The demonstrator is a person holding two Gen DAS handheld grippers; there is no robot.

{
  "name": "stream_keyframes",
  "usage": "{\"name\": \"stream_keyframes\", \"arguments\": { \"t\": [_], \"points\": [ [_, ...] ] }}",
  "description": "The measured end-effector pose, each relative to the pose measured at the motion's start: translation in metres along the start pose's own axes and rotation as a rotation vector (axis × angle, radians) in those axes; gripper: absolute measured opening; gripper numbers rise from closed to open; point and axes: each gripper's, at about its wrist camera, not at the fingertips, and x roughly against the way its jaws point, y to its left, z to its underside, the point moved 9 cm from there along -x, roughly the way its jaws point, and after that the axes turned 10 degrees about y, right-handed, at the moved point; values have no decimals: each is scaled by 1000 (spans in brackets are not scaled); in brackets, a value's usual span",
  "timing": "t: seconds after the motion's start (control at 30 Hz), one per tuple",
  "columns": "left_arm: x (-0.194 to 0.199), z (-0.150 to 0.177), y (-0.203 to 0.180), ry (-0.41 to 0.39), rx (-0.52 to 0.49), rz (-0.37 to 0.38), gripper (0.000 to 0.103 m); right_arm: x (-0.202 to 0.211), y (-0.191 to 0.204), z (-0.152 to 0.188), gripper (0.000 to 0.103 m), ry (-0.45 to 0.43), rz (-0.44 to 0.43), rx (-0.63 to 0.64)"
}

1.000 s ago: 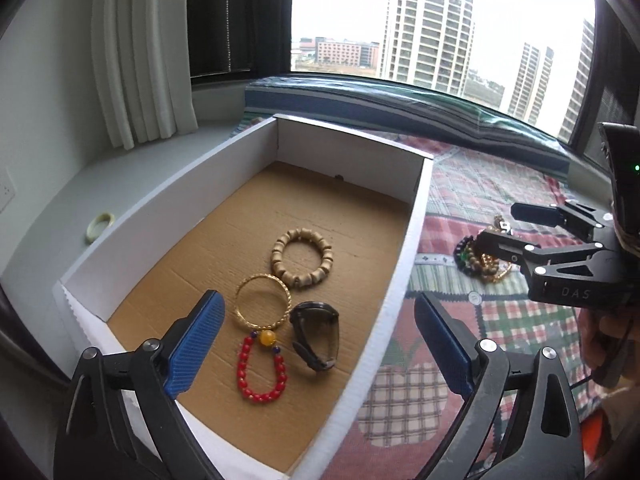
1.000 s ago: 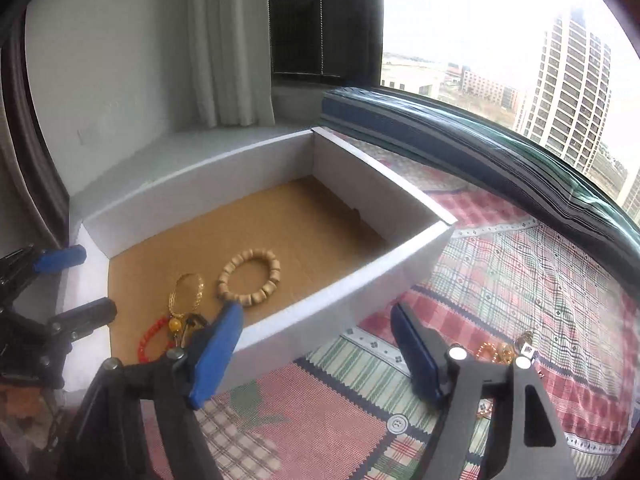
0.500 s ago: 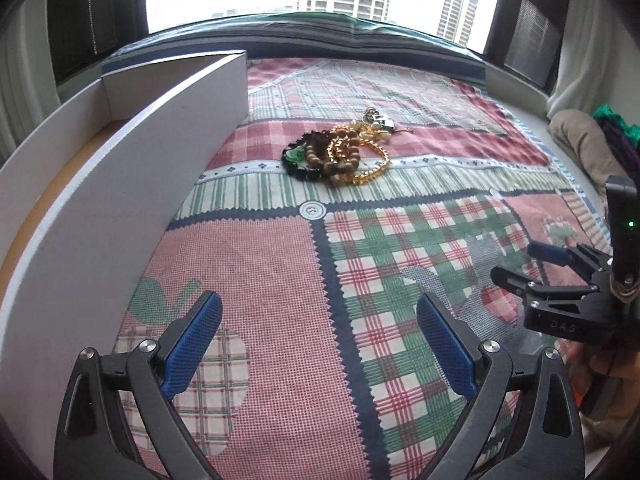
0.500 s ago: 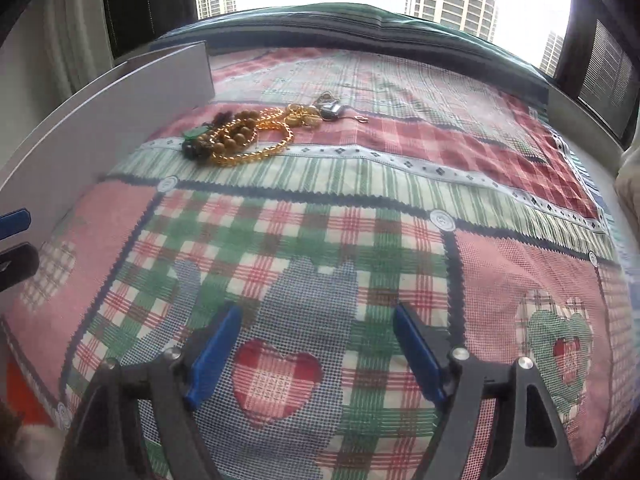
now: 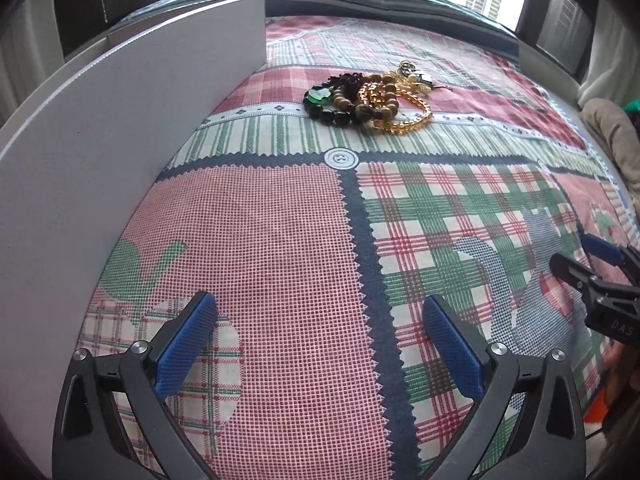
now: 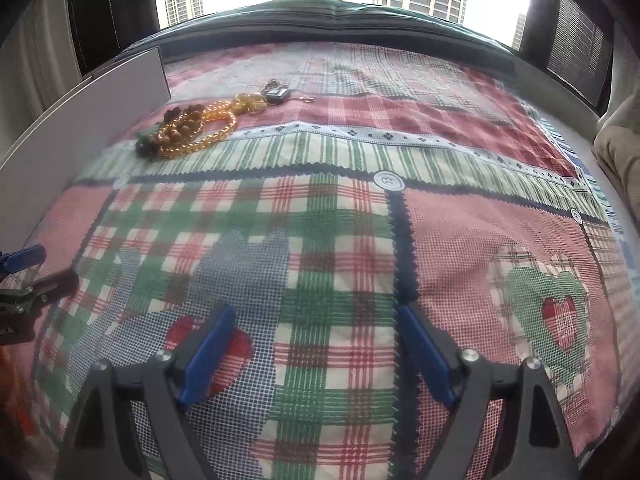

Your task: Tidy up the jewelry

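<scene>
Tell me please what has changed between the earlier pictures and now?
Both cameras swung from the white box toward the patchwork cloth and moved closer to the jewelry pile. The left hand-held gripper and the right hand-held gripper stayed open and empty; nothing was grasped or released. The pile lies where it was, beside the box.

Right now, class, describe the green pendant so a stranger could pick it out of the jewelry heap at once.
Start at the white box wall on the left of the patchwork cloth. Just beyond its far corner lies a tangled jewelry pile. The green pendant sits at the pile's edge nearest the box, against glossy black beads; it is the only bright green piece among amber and brown beads.
</scene>
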Motion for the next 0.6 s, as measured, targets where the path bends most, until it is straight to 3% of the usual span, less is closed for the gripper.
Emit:
{"name": "stream_keyframes", "arguments": {
  "t": [0.17, 0.6],
  "points": [
    [1, 3, 0, -51, -16, -22, 103, 0, 0, 2, 86, 14, 1, 11],
    [1, 3, 1, -48, -13, -22, 103, 2, 0, 5, 87, -2, 0, 11]
  ]
}}
